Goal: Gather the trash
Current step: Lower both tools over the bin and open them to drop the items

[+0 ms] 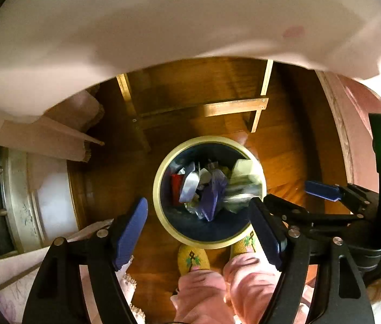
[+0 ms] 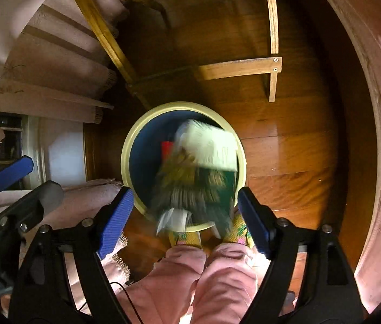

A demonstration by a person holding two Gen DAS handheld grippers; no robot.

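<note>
Bin: we see the round blue cream-rimmed bin [image 2: 183,166] just beyond both tongs.
Trash: blurred green-white packet [image 2: 204,167] over it, nearer our right tongs [image 2: 185,218].
Tongs: left tongs [image 1: 198,232] and right apart, empty.

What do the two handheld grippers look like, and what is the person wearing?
Both the left gripper and right gripper have black frames with silver pivot bolts and ribbed blue pads. The person wears pink trousers and yellow patterned slippers.
</note>
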